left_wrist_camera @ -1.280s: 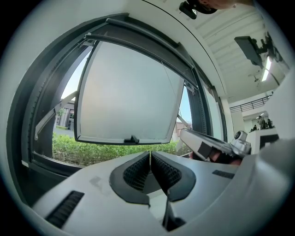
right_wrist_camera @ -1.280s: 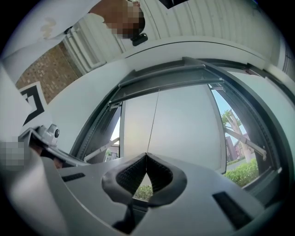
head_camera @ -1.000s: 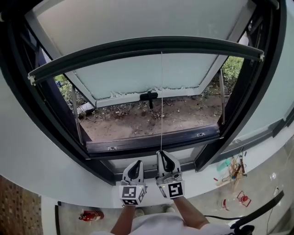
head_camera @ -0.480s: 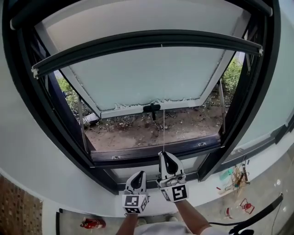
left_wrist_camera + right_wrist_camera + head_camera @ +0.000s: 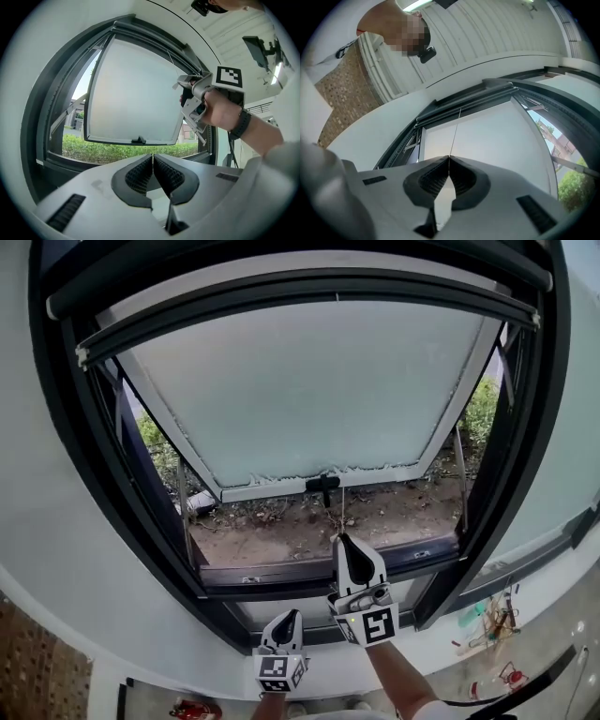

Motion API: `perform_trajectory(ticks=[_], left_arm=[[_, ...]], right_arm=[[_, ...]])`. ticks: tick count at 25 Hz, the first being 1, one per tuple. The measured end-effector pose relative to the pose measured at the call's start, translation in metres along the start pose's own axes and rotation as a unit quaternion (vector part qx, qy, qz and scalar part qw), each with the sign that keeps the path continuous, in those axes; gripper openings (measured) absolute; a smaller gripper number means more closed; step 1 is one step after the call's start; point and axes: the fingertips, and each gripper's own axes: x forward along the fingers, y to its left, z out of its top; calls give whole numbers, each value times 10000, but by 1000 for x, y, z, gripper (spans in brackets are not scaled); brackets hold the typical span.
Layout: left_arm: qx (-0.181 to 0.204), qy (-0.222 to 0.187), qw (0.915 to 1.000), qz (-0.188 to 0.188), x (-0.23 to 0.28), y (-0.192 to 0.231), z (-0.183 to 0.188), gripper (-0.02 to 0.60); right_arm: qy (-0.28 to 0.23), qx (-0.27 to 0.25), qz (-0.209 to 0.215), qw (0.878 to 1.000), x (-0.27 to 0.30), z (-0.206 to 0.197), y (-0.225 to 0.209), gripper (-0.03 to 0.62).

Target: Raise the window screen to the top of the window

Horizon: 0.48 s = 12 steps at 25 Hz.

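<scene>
Head view: right gripper (image 5: 344,539) pinches cord (image 5: 343,512) below screen (image 5: 309,284).

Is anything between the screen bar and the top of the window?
Nothing visible. The screen bar lies just under the top rail, only a narrow gap between. The right gripper is shut on its pull cord.

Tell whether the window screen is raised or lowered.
Raised, nearly fully: its bottom bar sits close under the top of the window frame, leaving the opening uncovered.
</scene>
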Motion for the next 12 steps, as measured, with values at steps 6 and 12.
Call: perform_trajectory(ticks=[6, 12], left_arm=[[-48, 33, 9999, 101, -5, 9, 0, 11], [-77, 111, 9999, 44, -3, 9, -5, 11]], right_arm=[[-396, -69, 123, 9991, 24, 43, -2, 2], [404, 852, 345, 9950, 11, 1, -7, 2]])
